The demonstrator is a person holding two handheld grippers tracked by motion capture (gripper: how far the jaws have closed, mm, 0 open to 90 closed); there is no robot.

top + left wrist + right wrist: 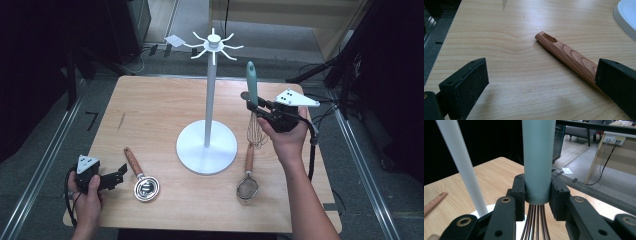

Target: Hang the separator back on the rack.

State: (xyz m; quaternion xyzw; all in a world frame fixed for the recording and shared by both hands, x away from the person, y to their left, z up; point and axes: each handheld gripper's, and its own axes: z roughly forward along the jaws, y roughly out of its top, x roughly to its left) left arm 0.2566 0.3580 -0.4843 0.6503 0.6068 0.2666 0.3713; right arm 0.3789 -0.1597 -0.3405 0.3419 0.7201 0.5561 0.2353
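The right gripper (256, 111) is raised above the table's (155, 105) right side, its hand (286, 137) coming up from below with the forearm angled in from the bottom edge. Its jaws are clamped on the whisk (253, 107) at the low end of the teal handle (537, 160), which stands upright with the wires hanging beneath the pads. The whisk is clear of the table, just right of the white stand's pole (210, 95).

The left gripper (116, 178) rests low at the table's near left corner, held level, jaws spread wide with nothing between them. A wooden-handled ladle (141, 177) lies just beside it, its handle (567, 56) running past one jaw.

The stand (207, 145) sits mid-table, its hooks (214, 44) bare. A strainer (248, 177) lies on the table below the whisk, beside the stand's base.
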